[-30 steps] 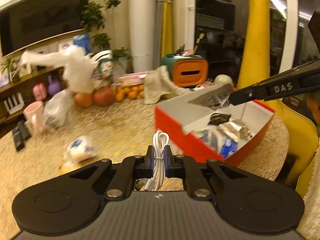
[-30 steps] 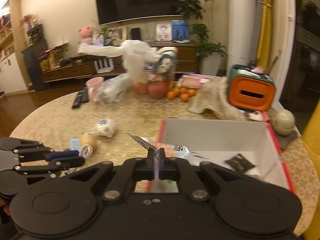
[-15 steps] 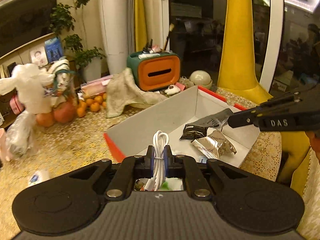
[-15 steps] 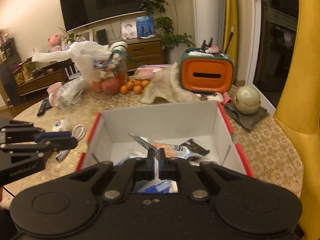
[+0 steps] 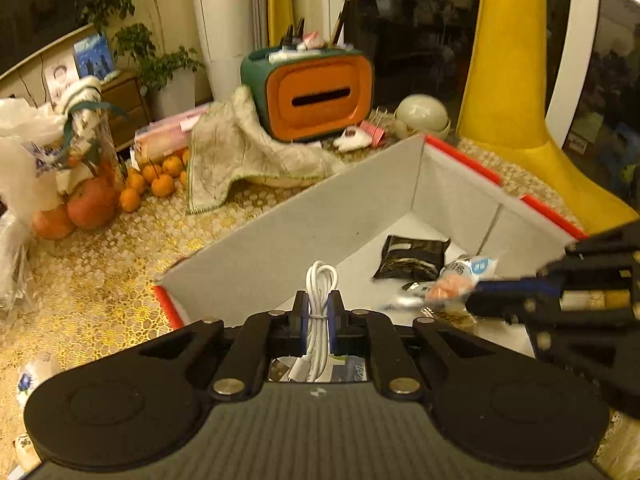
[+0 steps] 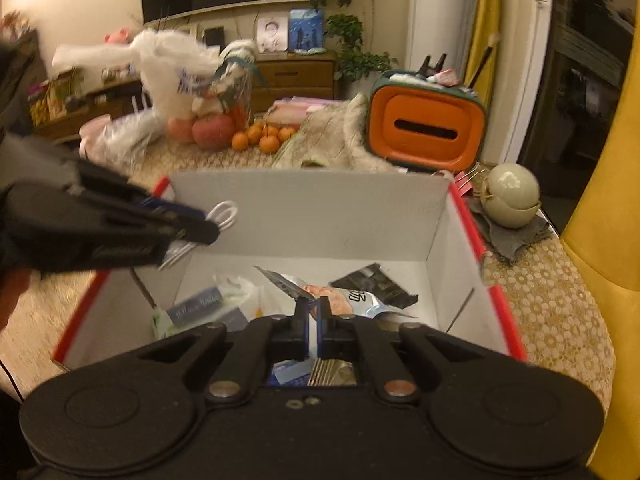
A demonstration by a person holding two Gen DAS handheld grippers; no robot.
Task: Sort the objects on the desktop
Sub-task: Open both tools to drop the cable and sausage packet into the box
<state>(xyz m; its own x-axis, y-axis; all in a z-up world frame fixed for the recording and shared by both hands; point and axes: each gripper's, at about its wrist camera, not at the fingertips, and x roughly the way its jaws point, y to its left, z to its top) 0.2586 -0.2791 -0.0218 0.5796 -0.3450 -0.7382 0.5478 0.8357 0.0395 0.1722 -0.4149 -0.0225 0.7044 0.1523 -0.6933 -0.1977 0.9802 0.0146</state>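
Though blurred, snack packet (image 6: 352, 300) print unreadable

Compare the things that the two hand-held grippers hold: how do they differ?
The left hand-held gripper pinches a bundled white cable, while the right hand-held gripper pinches a flat, shiny printed snack packet. The cable stands upright; the packet lies sideways. Both hang over the red-rimmed white cardboard box.

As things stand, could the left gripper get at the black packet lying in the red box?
Probably not yet. The left gripper is shut on the white cable, so it cannot grasp the black packet until it lets go. Otherwise the red box is open-topped.
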